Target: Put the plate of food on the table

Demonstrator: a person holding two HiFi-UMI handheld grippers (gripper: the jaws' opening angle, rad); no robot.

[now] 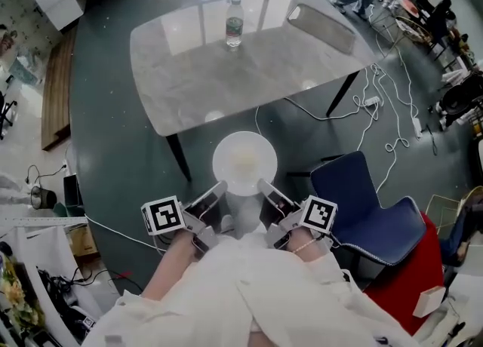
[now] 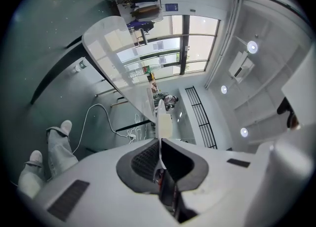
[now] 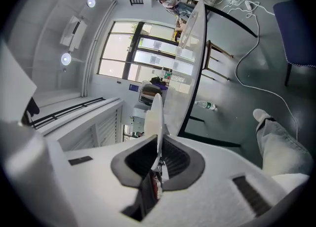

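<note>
Looks like a lab workroom: loose cables [image 1: 392, 144] snake over the bare floor [image 1: 106, 112] beside a table [image 1: 196, 74] and chair [image 1: 355, 202].

My left hand-held gripper [image 1: 213, 193] and my right hand-held gripper [image 1: 269, 191] reach out in front of me, side by side, each squeezed shut on an edge of the plate [image 1: 244, 163].

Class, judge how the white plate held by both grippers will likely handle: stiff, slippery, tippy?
Probably stiff: the plate lies flat though pinched only at its rim. Possibly slippery: smooth, thin edge. May tip if left gripper or right gripper dips.
</note>
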